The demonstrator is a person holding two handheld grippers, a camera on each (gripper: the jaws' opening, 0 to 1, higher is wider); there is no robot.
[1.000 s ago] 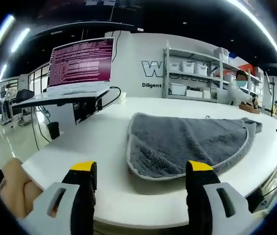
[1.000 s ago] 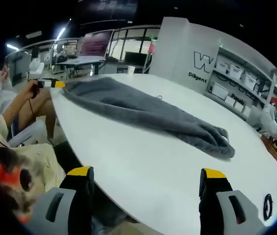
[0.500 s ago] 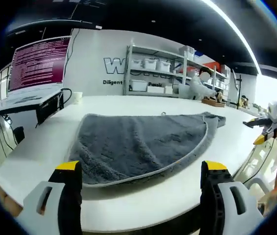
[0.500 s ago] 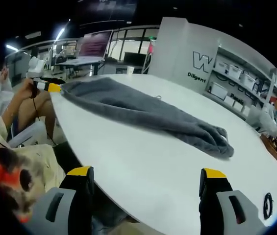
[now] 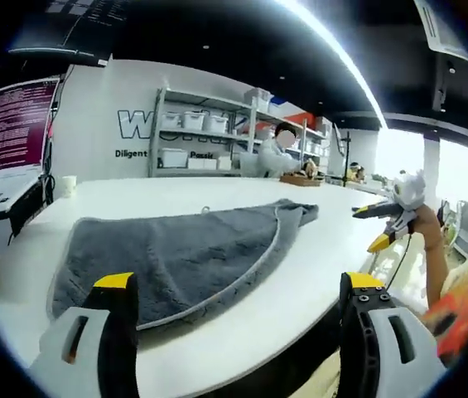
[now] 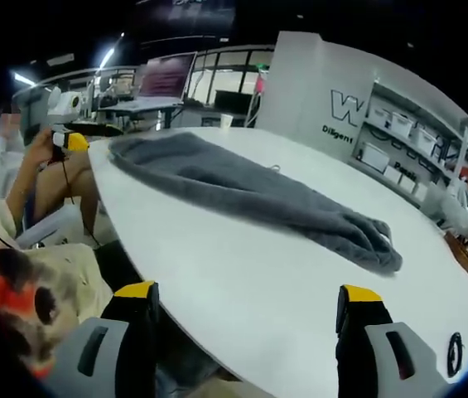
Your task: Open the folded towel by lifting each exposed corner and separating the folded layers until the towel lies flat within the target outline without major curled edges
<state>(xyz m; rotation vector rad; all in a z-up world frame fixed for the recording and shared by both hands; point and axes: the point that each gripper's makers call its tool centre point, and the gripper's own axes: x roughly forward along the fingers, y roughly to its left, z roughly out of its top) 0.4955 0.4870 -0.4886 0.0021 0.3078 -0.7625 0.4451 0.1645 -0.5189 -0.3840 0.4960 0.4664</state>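
Note:
The grey towel [image 5: 176, 257] lies folded on the white round table [image 5: 325, 249], its pale hemmed edge curving along the near side. My left gripper [image 5: 237, 286] is open just short of the table's rim, nothing between its yellow-tipped jaws. In the left gripper view a hand holds the right gripper [image 5: 385, 225] off the table's right edge. In the right gripper view the towel [image 6: 242, 186] is a long bunched strip across the table [image 6: 242, 274]. My right gripper [image 6: 246, 292] is open and apart from the towel. The left gripper [image 6: 68, 141] sits by the towel's far left end.
Shelves with white bins [image 5: 192, 141] and a seated person [image 5: 279, 153] stand behind the table. A lit screen [image 5: 6, 124] and a small cup [image 5: 68, 184] are at the left. A coiled cable [image 6: 455, 344] lies on the table's right part. The person's patterned clothing [image 6: 43, 290] is close by.
The left gripper view has swung to the right, bringing the hand-held right gripper into it. The towel lies as before. Both grippers stay open.

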